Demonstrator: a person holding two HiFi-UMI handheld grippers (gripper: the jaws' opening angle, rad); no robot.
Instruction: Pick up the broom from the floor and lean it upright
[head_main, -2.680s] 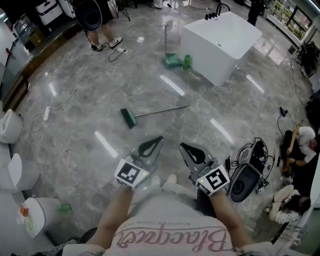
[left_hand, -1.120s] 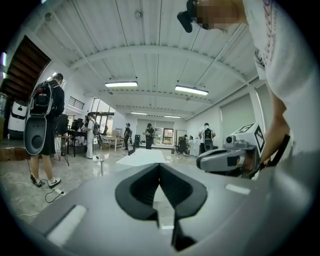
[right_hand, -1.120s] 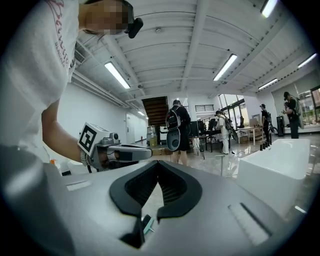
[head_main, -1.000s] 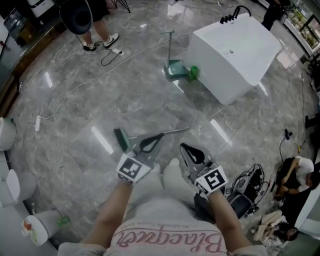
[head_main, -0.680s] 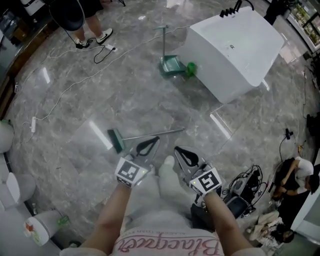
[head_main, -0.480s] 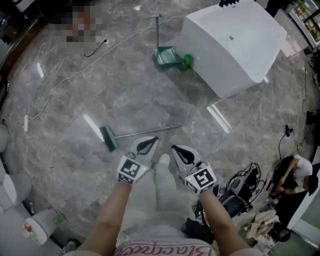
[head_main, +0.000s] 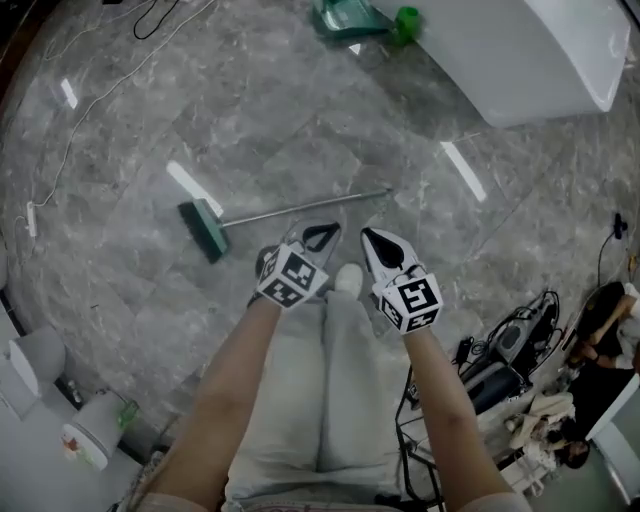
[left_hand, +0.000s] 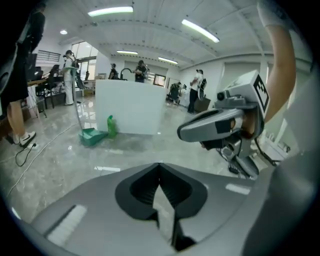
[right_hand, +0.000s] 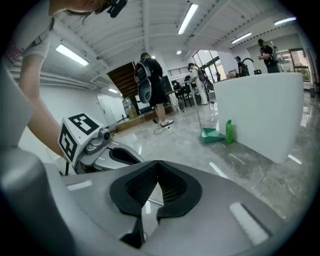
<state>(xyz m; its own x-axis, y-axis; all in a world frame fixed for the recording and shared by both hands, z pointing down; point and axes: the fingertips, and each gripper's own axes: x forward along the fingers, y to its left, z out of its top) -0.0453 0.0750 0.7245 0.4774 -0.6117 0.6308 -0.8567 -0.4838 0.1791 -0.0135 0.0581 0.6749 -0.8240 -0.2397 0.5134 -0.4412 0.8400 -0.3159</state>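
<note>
The broom lies flat on the grey marble floor, its green head (head_main: 203, 228) to the left and its thin metal handle (head_main: 300, 208) running right. My left gripper (head_main: 328, 233) hovers just short of the handle's middle, jaws shut and empty. Beside it my right gripper (head_main: 371, 238) is also shut on nothing, a little short of the handle's right part. In the left gripper view the jaws (left_hand: 160, 166) meet at the tip, with the right gripper (left_hand: 220, 125) to the right. The right gripper view shows its closed jaws (right_hand: 157, 163) and the left gripper (right_hand: 95, 145) to the left.
A big white tub (head_main: 560, 60) stands at the far right, with a green dustpan (head_main: 345, 18) and green bottle (head_main: 404, 22) beside it. Cables and gear (head_main: 510, 340) lie at the right near a seated person (head_main: 605, 325). A white cord (head_main: 60, 150) trails at the left.
Both grippers have dropped low toward the floor and now sit close to the broom handle. The head view has sunk and tilted down with them. Both stayed shut.
</note>
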